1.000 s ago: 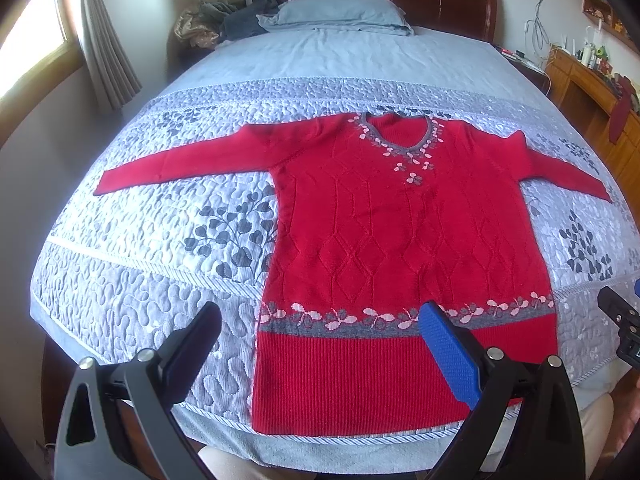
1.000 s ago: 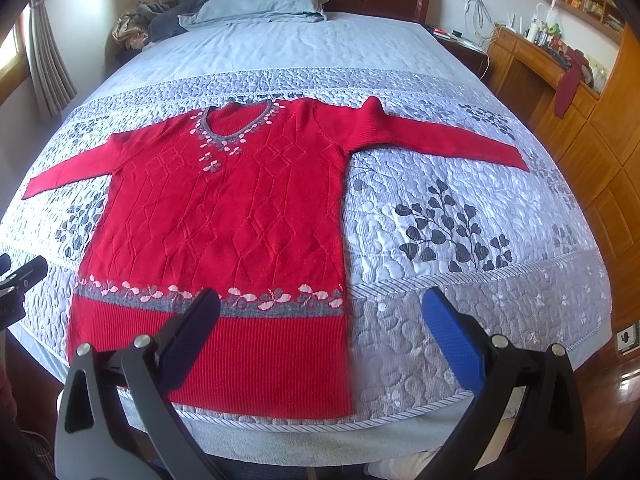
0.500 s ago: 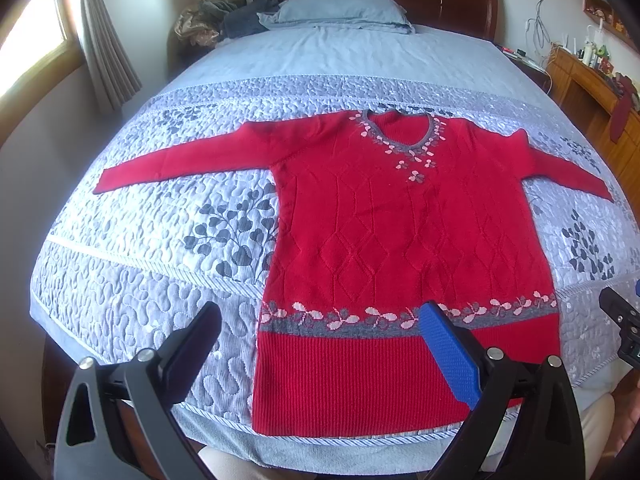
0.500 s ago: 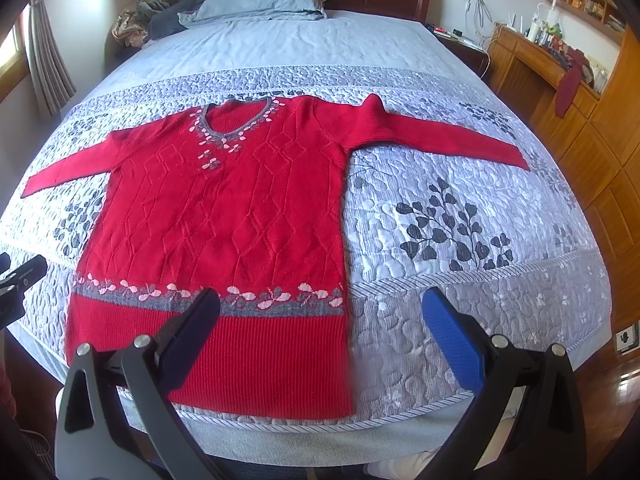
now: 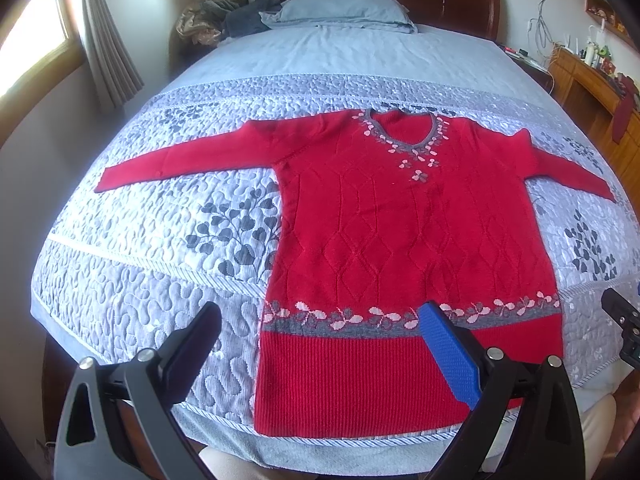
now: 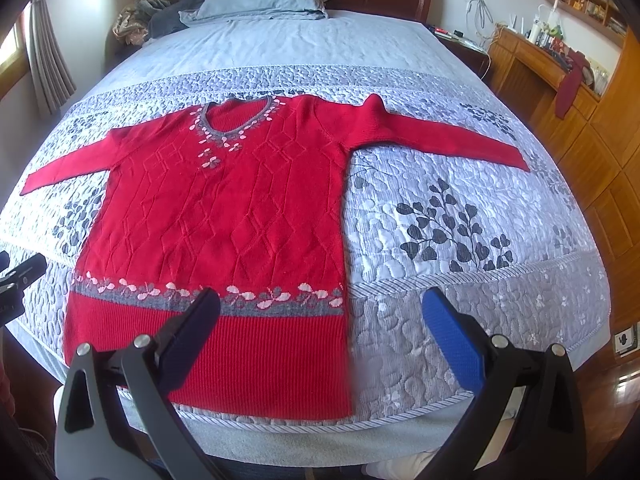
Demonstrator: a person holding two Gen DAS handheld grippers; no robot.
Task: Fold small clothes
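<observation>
A red knit sweater [image 5: 404, 240] with a grey floral neckline and hem band lies flat, face up, on the quilted bedspread [image 5: 160, 264], both sleeves spread sideways. It also shows in the right wrist view [image 6: 224, 220]. My left gripper [image 5: 320, 316] is open and empty, held above the near bed edge over the sweater's lower left corner. My right gripper [image 6: 320, 304] is open and empty, held above the sweater's lower right corner. The other gripper's tip shows at the frame edge in each view.
A pillow [image 5: 344, 12] and a pile of clothes [image 5: 224, 20] lie at the wooden headboard. A wooden desk and cabinets [image 6: 560, 92] stand to the right of the bed. A window with a curtain [image 5: 108, 48] is on the left.
Both grippers have shifted very slightly; the sweater lies as before and both stay open.
</observation>
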